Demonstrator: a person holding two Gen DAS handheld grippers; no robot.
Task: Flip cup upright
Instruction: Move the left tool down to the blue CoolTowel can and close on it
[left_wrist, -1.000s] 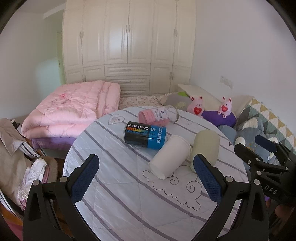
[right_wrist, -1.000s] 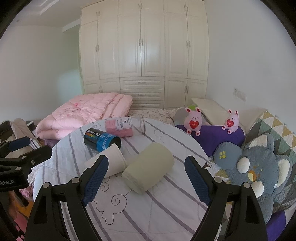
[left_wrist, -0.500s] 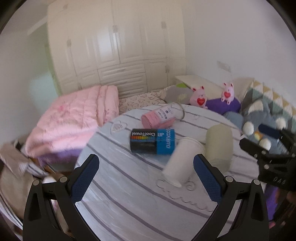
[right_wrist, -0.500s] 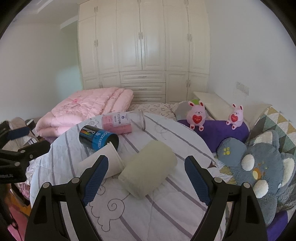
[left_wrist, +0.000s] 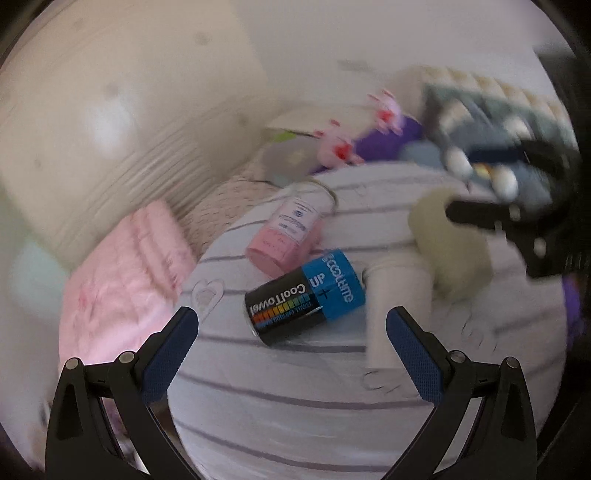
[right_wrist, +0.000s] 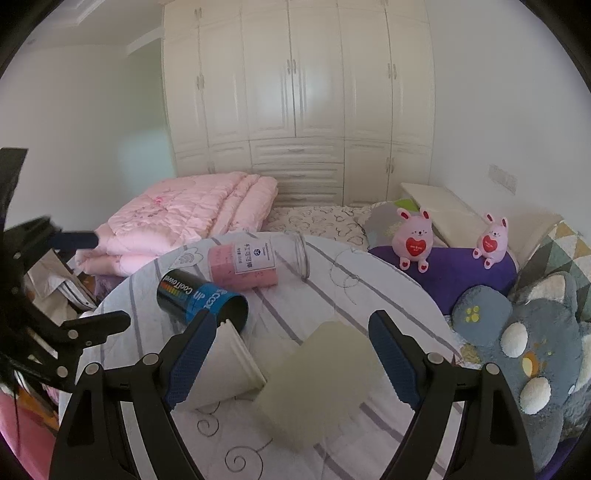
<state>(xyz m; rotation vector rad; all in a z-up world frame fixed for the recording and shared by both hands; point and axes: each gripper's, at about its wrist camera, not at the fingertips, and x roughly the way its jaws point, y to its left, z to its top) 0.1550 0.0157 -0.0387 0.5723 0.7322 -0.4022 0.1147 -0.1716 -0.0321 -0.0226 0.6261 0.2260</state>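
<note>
Several cups lie on their sides on a round table with a striped cloth. A pale green cup lies between the jaws of my open right gripper. A white cup lies by its left finger. A black and blue can and a pink jar lie farther back. In the blurred left wrist view, my open left gripper hovers near the black and blue can, with the white cup, the green cup and the pink jar around it.
A folded pink quilt lies on the bed behind the table. Two pink plush rabbits sit on a purple cushion at right, beside a grey plush toy. White wardrobes fill the back wall.
My left gripper swung left and rolled, so its view now blurs and centres on the black and blue can. My right gripper moved closer and lower over the green cup.
</note>
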